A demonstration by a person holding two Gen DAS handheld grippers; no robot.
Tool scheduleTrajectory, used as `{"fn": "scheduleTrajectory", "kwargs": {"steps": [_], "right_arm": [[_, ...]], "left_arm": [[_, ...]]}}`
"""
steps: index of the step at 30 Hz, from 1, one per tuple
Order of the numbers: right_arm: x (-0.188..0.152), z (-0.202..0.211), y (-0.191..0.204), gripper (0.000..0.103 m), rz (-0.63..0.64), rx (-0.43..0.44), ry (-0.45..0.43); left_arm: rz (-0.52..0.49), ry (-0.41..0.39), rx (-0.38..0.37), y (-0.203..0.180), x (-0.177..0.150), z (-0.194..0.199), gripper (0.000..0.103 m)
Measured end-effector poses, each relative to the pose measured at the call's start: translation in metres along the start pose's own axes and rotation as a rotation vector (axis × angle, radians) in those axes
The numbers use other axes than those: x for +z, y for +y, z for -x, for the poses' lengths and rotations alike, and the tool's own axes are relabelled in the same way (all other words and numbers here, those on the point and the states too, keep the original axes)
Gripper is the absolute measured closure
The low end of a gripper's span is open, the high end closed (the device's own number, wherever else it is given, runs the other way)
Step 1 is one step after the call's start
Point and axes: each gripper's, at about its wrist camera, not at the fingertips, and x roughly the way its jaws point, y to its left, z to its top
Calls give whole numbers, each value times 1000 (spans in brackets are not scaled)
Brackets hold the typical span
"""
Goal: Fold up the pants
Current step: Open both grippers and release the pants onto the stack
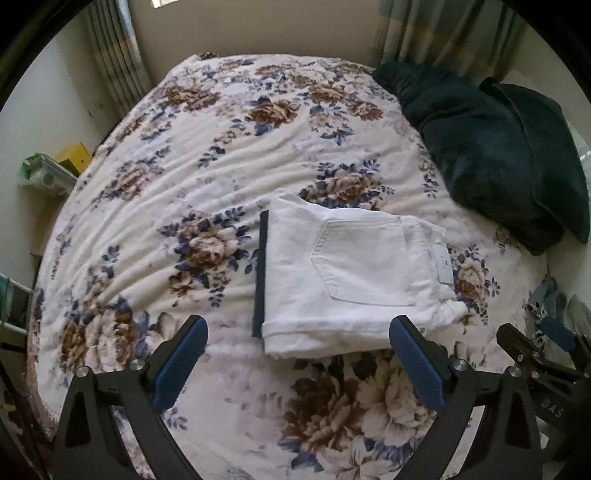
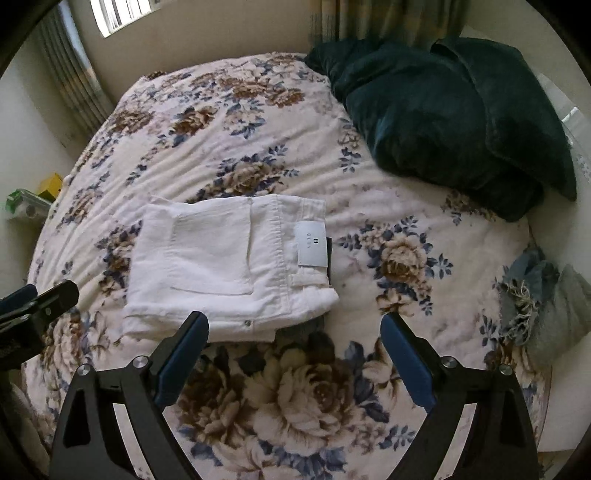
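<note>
White pants (image 1: 351, 273) lie folded into a compact rectangle on the floral bedspread (image 1: 207, 155), back pocket up, with a white label at the waistband. A dark strip shows along their left edge. They also show in the right wrist view (image 2: 225, 262). My left gripper (image 1: 299, 332) is open and empty, held just in front of the pants' near edge. My right gripper (image 2: 293, 325) is open and empty, near the pants' front right corner. The right gripper also shows at the right edge of the left wrist view (image 1: 535, 350).
A dark green blanket (image 1: 491, 147) is piled at the bed's far right. Folded grey and blue clothes (image 2: 543, 306) lie at the right edge. A yellow box (image 1: 75, 157) and a plastic container (image 1: 44, 177) sit off the bed's left side. Curtains (image 1: 443, 33) hang behind.
</note>
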Motion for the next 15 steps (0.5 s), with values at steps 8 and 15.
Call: {"fn": "scheduleTrajectory", "kwargs": {"steps": [8,15], "right_arm": [[-42,87,5,6,-22,10,-66],[-90,169,15,6,-25,-7,-137]], "left_arm": [[0,-72,-3,9,-33,80,2],[-23,-144,-5,24,-75,154,2]]}}
